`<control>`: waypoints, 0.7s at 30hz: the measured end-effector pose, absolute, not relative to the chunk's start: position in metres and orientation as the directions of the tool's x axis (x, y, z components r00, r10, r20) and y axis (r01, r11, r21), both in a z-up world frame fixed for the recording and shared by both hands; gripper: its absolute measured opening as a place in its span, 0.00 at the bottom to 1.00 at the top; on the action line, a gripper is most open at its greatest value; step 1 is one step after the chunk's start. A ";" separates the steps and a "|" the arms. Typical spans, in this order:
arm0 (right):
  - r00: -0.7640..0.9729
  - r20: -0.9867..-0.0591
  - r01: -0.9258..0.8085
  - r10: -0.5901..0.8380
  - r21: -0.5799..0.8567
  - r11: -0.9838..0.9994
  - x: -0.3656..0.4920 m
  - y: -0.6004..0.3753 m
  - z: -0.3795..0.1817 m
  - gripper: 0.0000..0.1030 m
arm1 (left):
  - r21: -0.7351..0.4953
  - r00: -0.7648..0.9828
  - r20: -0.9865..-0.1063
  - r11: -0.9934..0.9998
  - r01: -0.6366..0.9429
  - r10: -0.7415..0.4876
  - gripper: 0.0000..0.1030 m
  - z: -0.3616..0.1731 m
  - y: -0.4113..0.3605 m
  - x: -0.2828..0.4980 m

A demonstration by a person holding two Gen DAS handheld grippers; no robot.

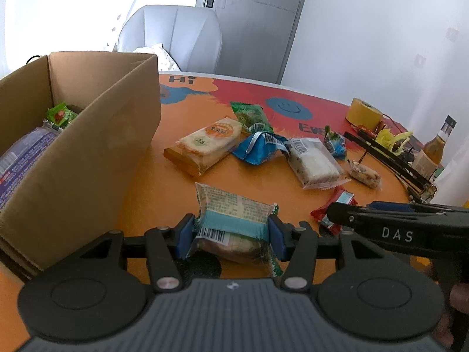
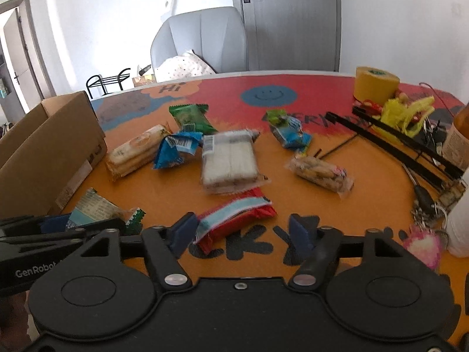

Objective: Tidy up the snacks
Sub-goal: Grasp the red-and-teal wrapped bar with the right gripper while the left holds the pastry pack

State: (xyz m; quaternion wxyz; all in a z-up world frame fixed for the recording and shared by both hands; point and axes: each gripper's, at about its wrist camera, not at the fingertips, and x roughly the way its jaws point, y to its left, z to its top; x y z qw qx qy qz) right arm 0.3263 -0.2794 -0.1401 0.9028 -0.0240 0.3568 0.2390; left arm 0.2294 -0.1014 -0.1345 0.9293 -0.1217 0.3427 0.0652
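left gripper (image 1: 231,234) low over the table (image 1: 164,176), clenched on a pale snack packet (image 1: 234,211); right gripper (image 2: 241,236) spread around a red packet (image 2: 234,220)

cardboard box (image 1: 88,135) — left side cut off | bottle (image 2: 458,140) — cropped at frame edge | wrapper print unreadable

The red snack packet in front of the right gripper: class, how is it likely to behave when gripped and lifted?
The red packet looks like thin crinkled film, so it will probably flex and sag rather than stay stiff. It is small and flat, so likely light. The glossy wrapper may slip between the open right gripper's pads unless squeezed across its filled middle.
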 end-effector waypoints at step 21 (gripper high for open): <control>0.677 -0.669 -0.338 0.307 0.089 0.937 0.332 -0.278 -0.145 0.42 | -0.217 0.756 -0.654 0.950 -0.227 0.031 0.51 -0.137 -0.097 0.234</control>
